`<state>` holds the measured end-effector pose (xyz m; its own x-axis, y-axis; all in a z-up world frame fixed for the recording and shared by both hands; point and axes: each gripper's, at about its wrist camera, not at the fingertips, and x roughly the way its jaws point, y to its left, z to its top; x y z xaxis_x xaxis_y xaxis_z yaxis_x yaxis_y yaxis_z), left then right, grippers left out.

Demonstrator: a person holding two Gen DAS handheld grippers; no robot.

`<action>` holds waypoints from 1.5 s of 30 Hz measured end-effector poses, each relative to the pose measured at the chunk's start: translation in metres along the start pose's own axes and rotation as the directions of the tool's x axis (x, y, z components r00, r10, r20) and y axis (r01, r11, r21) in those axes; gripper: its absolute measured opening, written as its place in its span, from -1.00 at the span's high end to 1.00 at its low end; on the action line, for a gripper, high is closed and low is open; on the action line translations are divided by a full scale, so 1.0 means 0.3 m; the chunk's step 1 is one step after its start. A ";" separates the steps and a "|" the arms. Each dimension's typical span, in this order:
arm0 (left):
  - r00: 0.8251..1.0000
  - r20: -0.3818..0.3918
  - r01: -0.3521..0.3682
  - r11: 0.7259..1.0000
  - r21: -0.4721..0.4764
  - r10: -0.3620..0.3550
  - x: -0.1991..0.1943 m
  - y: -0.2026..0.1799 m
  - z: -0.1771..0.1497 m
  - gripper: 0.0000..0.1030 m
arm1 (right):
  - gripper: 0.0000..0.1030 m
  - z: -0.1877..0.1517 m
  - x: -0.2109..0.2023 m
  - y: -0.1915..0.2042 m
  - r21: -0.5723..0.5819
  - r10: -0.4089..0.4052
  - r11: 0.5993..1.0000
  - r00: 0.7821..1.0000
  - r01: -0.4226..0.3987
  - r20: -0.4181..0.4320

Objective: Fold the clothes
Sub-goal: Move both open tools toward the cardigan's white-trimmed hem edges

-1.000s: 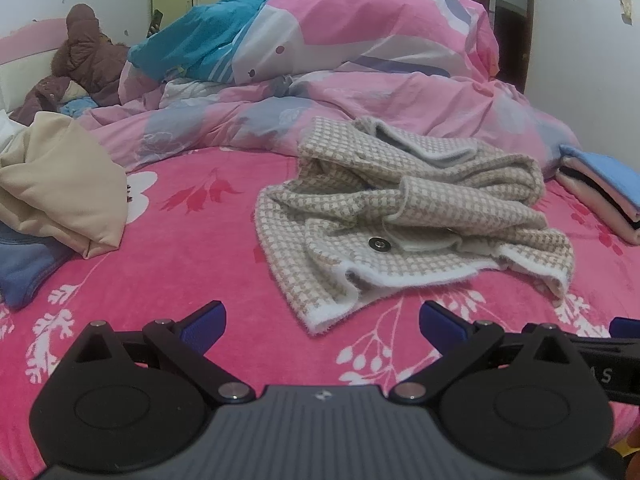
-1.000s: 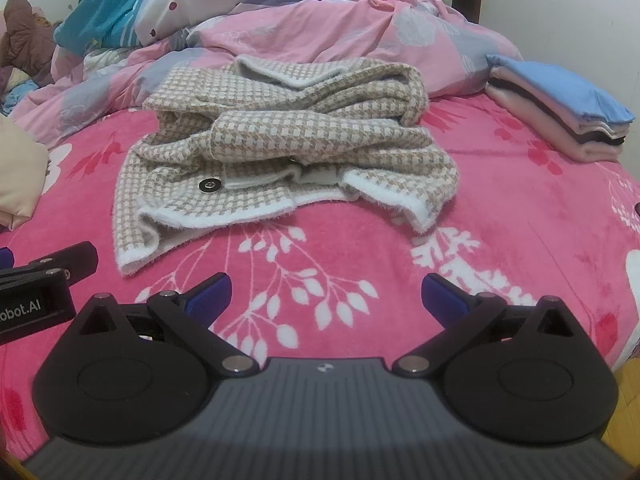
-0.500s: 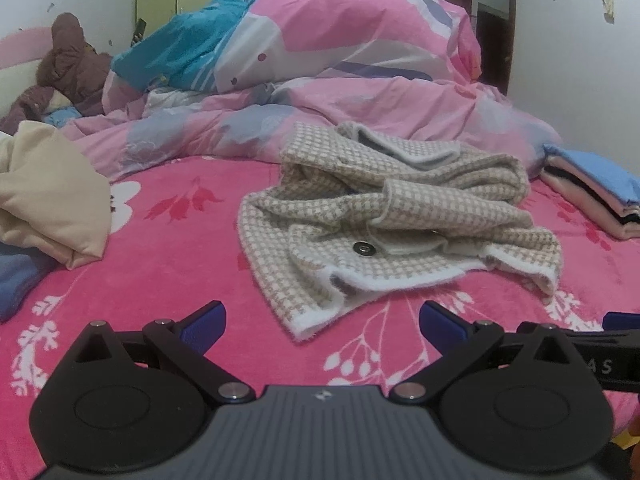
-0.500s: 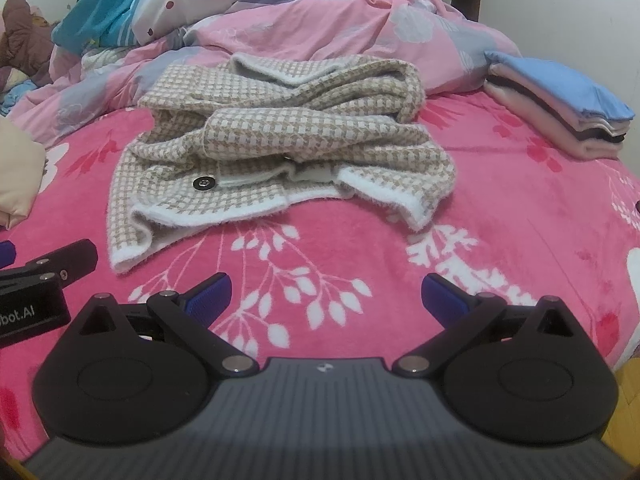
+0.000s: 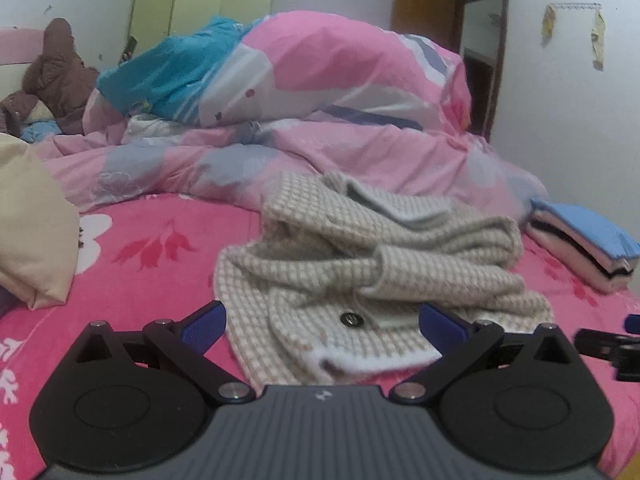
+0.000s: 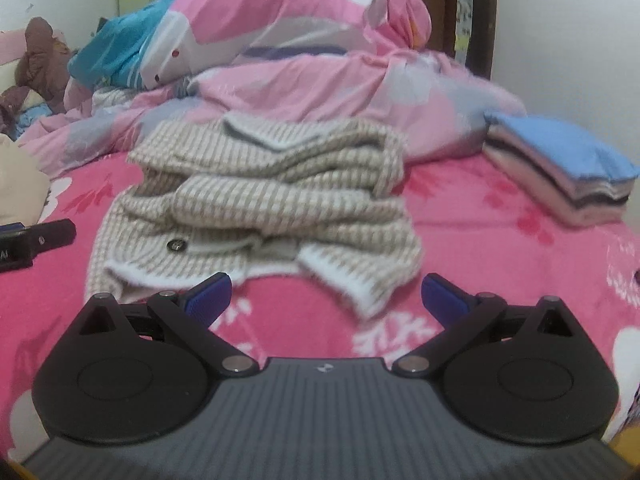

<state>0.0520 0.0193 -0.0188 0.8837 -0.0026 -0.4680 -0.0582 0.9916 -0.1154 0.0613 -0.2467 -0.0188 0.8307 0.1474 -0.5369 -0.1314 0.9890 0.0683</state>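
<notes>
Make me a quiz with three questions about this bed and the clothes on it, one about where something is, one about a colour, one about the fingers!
1. Where is the folded stack from the checked jacket?
A. to its right
B. on top of it
C. under it

2. What colour is the stack's top piece?
A. green
B. blue
C. black

3. How are the right gripper fingers?
A. clamped on the jacket
C. spread open, empty
B. shut on a sock

Answers: 1 A, it sits apart on the bed. 2 B, light blue shows on top. 3 C, pink bedding shows between the pads.
</notes>
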 end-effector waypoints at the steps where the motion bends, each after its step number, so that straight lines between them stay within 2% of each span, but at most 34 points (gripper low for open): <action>1: 1.000 -0.001 -0.001 1.000 -0.008 0.001 0.000 0.004 0.001 -1.00 | -0.97 0.004 -0.005 -0.014 0.006 0.006 1.000 1.000 -0.006 0.010; 7: 1.000 -0.007 0.018 1.000 -0.024 -0.018 -0.088 0.018 -0.022 -1.00 | -0.97 -0.025 -0.107 -0.056 0.102 0.042 0.994 0.998 -0.047 0.048; 14: 0.999 0.018 0.049 0.999 -0.009 -0.049 -0.285 0.012 -0.044 -1.00 | -0.97 -0.080 -0.363 -0.061 0.123 0.093 0.987 0.992 -0.102 0.083; 20: 0.994 0.076 0.082 0.996 -0.029 -0.079 -0.494 0.052 0.045 -1.00 | -0.97 0.053 -0.631 -0.110 0.038 0.194 0.979 0.971 -0.201 0.137; 24: 0.992 0.115 0.051 0.996 -0.070 -0.043 -0.601 0.104 0.131 -1.00 | -0.98 0.168 -0.751 -0.175 0.042 0.264 0.960 0.947 -0.276 0.184; 29: 0.988 0.151 -0.020 0.996 -0.087 0.033 -0.705 0.161 0.193 -1.00 | -0.98 0.214 -0.776 -0.191 0.066 0.312 0.940 0.922 -0.334 0.228; 32: 0.977 0.184 -0.086 0.991 -0.100 0.104 -0.769 0.191 0.209 -1.00 | -0.98 0.201 -0.762 -0.176 0.053 0.347 0.927 0.902 -0.371 0.258; 36: 0.967 0.206 -0.135 0.986 -0.095 0.152 -0.814 0.212 0.219 -1.00 | -0.98 0.185 -0.729 -0.150 0.030 0.400 0.907 0.881 -0.420 0.253; 39: 0.961 0.214 -0.165 0.984 -0.069 0.176 -0.800 0.212 0.229 -1.00 | -0.98 0.179 -0.709 -0.133 0.010 0.404 0.908 0.882 -0.419 0.244; 45: 0.964 0.217 -0.149 0.988 -0.042 0.155 -0.669 0.192 0.245 -1.00 | -0.98 0.169 -0.653 -0.112 -0.034 0.375 0.925 0.894 -0.379 0.245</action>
<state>-0.0947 0.0866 0.1329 0.9436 0.1791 -0.2786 -0.2089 0.9746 -0.0807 -0.0696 -0.3082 0.1268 0.8259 0.5064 -0.2480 -0.4548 0.8582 0.2380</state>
